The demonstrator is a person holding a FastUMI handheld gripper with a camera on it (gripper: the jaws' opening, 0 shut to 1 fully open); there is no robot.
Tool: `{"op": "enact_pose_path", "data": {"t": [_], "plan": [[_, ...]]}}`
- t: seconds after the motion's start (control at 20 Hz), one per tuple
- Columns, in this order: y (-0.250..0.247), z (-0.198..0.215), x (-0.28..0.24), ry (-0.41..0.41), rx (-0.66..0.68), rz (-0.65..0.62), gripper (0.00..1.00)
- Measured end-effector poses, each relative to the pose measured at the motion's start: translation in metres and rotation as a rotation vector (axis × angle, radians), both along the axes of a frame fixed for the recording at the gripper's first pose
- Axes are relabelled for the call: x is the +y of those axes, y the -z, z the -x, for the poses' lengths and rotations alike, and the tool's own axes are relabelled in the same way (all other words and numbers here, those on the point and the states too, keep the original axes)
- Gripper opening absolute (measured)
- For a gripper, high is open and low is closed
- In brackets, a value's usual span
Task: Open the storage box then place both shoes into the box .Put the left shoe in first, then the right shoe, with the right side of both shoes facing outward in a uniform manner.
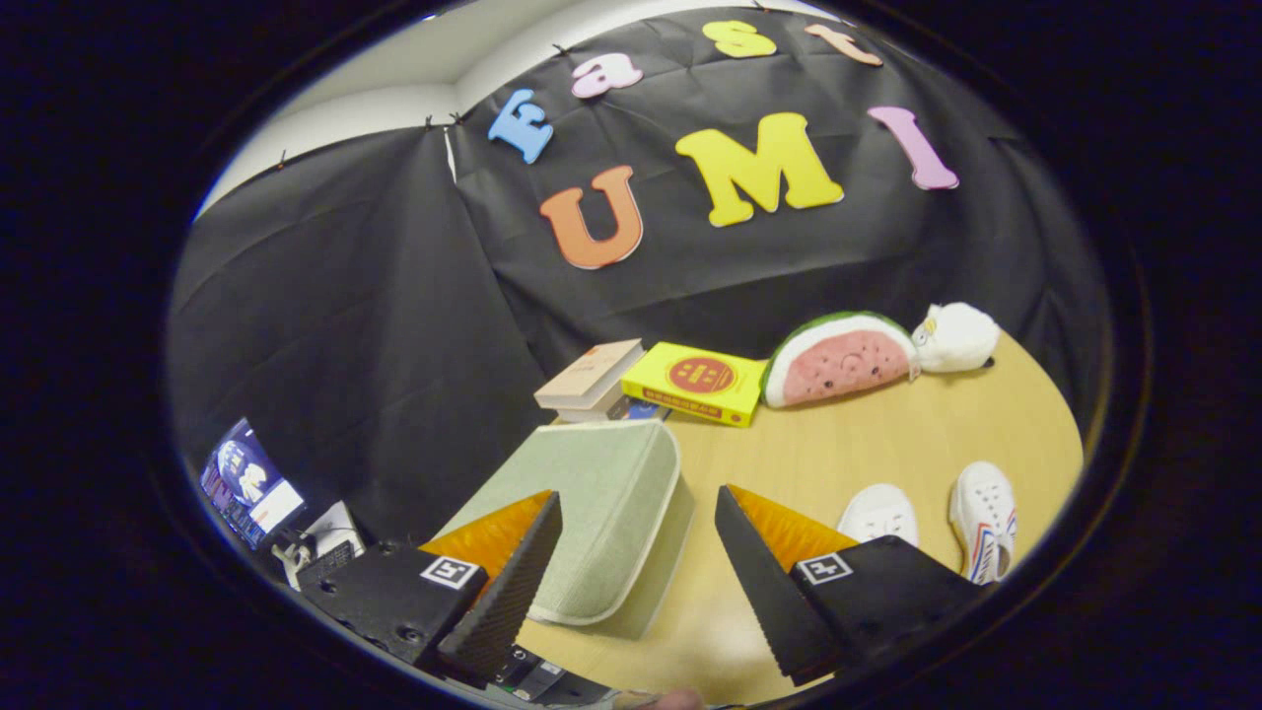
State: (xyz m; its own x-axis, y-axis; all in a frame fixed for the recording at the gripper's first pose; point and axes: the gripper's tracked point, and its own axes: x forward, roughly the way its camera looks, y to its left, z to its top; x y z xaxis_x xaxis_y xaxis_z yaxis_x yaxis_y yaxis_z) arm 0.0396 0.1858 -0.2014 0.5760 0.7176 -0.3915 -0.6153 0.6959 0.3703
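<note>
On the table [887, 444], left to right:

Screen [248, 483]: off the table's left edge, low against the booth wall, lit; a few small devices just beside it.

Box [601, 513]: pale green fabric, lid down, closed. Sits near the table's left edge, just ahead of the left finger and reaching into the gap between the two fingers.

Gripper [639, 567]: fingers wide apart, holding nothing, touching nothing; raised above the table and aimed toward the box.

Books: a tan one [590, 375] on a small stack, a yellow one [698, 383] just beside it, both beyond the box near the wall.

Watermelon plush [838, 360]: right of the yellow book, by the wall.

White plush [954, 337]: touching the watermelon's right end.

Shoes: two, white. One [879, 513] just beyond the right finger; the other [984, 521] to its right, with coloured stripes on its side. Both on the bare table, well apart from the box. Which is left and which right cannot be told.

Status: no step complete. Box unopened, both shoes outside. Remaining: open lid, place left shoe, then right, right sides outward.
</note>
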Motion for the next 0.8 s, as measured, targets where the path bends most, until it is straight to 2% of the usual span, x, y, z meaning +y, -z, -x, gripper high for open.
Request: {"op": "enact_pose_path", "data": {"t": [0.3,0.8], "plan": [[0.055,0.000,0.030,-0.042,0.176,-0.019,1.00],[0.068,-0.002,0.061,-0.108,0.483,-0.271,1.00]]}}
